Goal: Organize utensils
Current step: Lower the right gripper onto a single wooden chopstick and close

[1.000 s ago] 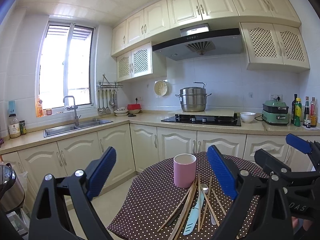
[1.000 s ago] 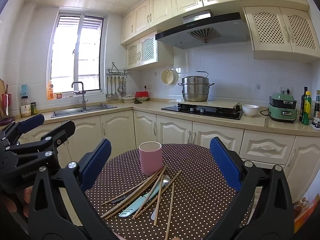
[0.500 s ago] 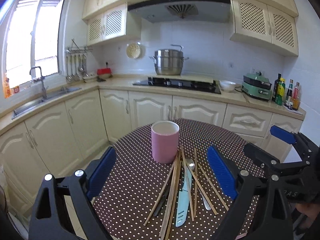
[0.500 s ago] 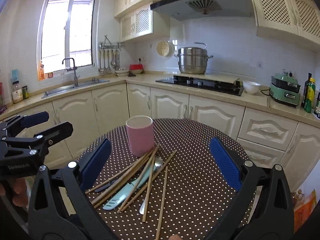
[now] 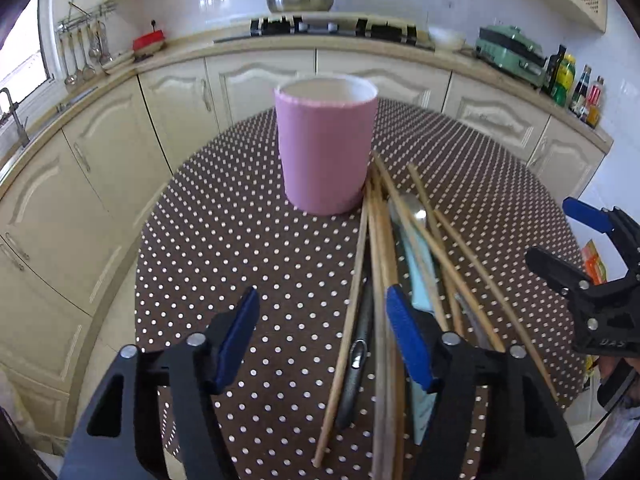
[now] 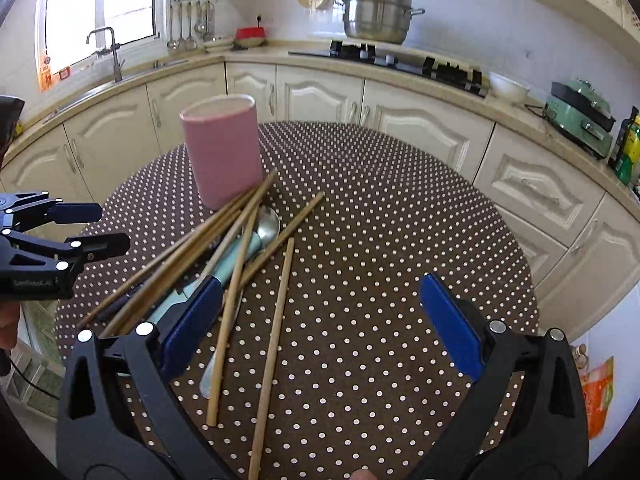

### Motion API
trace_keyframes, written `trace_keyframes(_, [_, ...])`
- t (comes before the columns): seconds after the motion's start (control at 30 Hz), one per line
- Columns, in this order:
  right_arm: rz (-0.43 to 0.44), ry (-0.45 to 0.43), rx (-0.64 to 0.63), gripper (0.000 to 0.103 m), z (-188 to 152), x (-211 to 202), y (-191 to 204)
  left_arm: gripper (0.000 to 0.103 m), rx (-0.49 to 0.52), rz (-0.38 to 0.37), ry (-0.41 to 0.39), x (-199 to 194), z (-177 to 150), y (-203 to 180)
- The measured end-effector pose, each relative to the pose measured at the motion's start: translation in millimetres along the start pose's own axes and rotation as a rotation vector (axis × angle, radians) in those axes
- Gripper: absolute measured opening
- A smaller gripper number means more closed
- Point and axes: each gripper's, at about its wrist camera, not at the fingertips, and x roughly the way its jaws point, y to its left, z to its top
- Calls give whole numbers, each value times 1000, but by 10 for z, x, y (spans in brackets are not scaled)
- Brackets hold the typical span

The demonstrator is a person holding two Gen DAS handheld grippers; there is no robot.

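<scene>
Dotted table [image 5: 240, 240] | left gripper [image 5: 320, 340] fingers closing, empty | right gripper [image 6: 320, 320] fingers apart

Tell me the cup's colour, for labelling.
Pink cup with a whitish inside, clearest in the left wrist view.

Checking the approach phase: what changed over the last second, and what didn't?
Both grippers tipped down and closed in on the table: cup and utensils loom larger, cabinets slid up out of view. The left gripper narrowed and its jaws are closing, with only tablecloth between them; nothing gripped. The right gripper is wide open as before. The pink cup, chopsticks, spoon and pale-blue knife lie unmoved.
</scene>
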Motion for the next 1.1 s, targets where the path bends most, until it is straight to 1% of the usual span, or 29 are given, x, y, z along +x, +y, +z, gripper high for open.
trace_keyframes(0.07, [10,21,5,97,-7,59,-10,58,7,-18,34,97,-6,29])
trace_keyframes(0.1, [19,28,7,97,-14,89,-16,54,9,-12,50,140,-5,37])
trace_keyframes(0.13, [25,34,9,97,-15,103,-23,53,10,-11,64,198,2,49])
trace_keyframes(0.2, [35,45,11,97,-11,138,-35,53,8,-36,84,299,17,60])
trace_keyframes(0.3, [49,64,17,97,-9,206,-43,53,27,-38,106,396,31,20])
trace_keyframes(0.37, [60,73,18,97,-13,229,-44,53,38,-54,109,465,55,4])
trace_keyframes(0.47, [68,92,9,97,-22,282,-18,51,44,-54,115,568,124,-22])
trace_keyframes(0.53, [73,108,-2,95,-23,323,11,39,30,-63,127,619,192,-8])
trace_keyframes(0.57, [71,118,-8,93,-25,339,21,36,24,-68,138,636,233,0])
trace_keyframes(0.6, [68,128,-12,91,-26,357,28,29,17,-75,153,685,263,4])
trace_keyframes(0.63, [66,137,-13,89,-33,375,26,24,17,-71,159,715,317,-4])
trace_keyframes(0.7, [63,162,-15,83,-42,416,21,18,16,-55,160,753,387,-20])
trace_keyframes(0.73, [67,177,-15,77,-48,444,15,11,12,-56,163,773,416,-26])
trace_keyframes(0.77, [72,195,-15,70,-61,466,8,11,8,-60,164,793,441,-38])
trace_keyframes(0.8, [84,224,-16,66,-68,505,0,11,10,-58,163,810,454,-52])
trace_keyframes(0.83, [95,247,-18,58,-72,528,4,10,14,-50,161,819,459,-65])
trace_keyframes(0.87, [100,259,-31,55,-67,541,8,10,12,-47,161,821,455,-74])
trace_keyframes(0.93, [108,290,-63,54,-33,563,14,10,-2,-47,165,800,419,-91])
trace_keyframes(1.0, [125,329,-85,50,25,596,-8,10,-23,-42,173,730,304,-48])
trace_keyframes(1.07, [143,357,-109,43,73,627,-42,10,-37,-27,191,668,240,-73])
trace_keyframes(1.1, [151,369,-116,41,90,639,-67,10,-41,-16,202,645,218,-89])
